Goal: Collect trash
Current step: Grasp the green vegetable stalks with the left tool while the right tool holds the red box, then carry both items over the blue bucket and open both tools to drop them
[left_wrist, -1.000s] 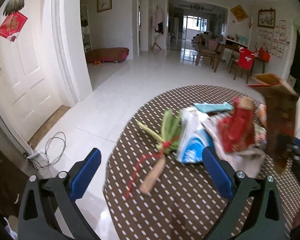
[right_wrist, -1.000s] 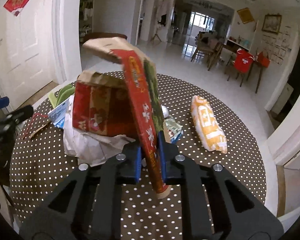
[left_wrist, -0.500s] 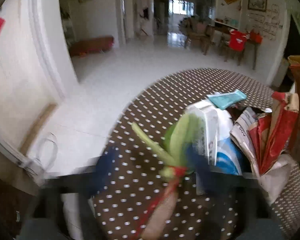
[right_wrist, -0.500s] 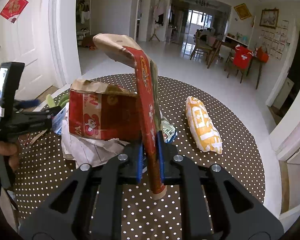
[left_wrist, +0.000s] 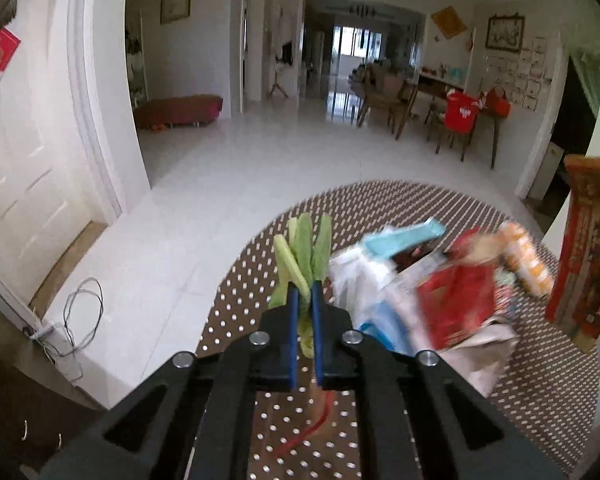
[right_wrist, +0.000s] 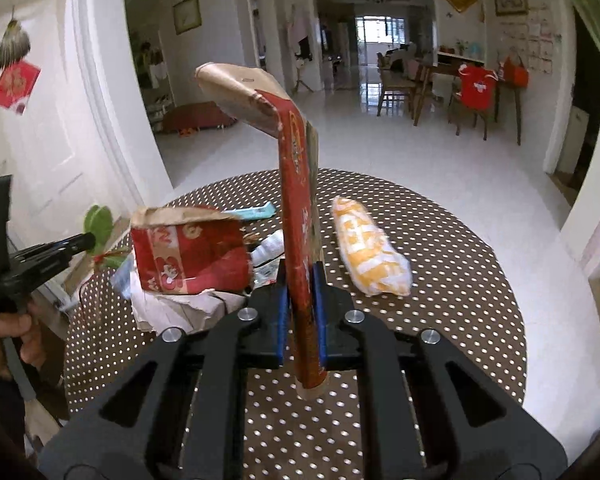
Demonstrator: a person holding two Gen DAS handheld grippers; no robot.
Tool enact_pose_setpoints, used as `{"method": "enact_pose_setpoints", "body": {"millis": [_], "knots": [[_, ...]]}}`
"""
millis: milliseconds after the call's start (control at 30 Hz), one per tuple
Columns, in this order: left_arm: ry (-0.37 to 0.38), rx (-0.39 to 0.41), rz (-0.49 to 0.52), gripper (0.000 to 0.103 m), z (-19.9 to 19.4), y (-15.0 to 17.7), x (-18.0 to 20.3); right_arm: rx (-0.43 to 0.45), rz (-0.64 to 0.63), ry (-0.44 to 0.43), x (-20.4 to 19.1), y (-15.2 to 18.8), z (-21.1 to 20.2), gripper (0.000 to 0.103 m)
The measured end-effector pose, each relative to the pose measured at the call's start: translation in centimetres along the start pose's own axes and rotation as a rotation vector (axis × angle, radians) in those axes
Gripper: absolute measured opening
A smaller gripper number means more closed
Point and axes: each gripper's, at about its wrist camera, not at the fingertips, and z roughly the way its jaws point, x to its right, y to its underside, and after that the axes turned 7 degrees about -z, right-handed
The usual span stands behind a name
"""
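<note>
L gripper (left_wrist: 304, 304) clamps green leaf bundle (left_wrist: 304, 248) nr table edge (left_wrist: 236, 264) — R gripper (right_wrist: 301, 280) grips flattened red carton (right_wrist: 296, 216).

Left claw (left_wrist: 304, 300) was wide open a sec ago, now pinched onto green leaf bundle (left_wrist: 304, 248), lifted off tabletop (left_wrist: 380, 200). Right claw (right_wrist: 302, 280) rolled upright with red carton (right_wrist: 296, 208), drifted sideways over orange-white packet (right_wrist: 370, 256).

Bright daylight from far windows glares on the floor; fisheye edges bend, nearby clutter motion-blurred.
</note>
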Motion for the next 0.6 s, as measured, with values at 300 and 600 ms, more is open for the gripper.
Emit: {"method": "enact_pose_setpoints", "body": {"millis": [300,600], "knots": [[0.129,0.148,0.058,0.006,-8.0,-2.1,6.4,0.067,0.143,0.012,6.3,0.8,-4.6,0.011],[0.405,0.121,0.156,0.006,-9.4,-1.4,19.4,0.108,0.305,0.083,16.7,3.6,-10.4,0.011]]}}
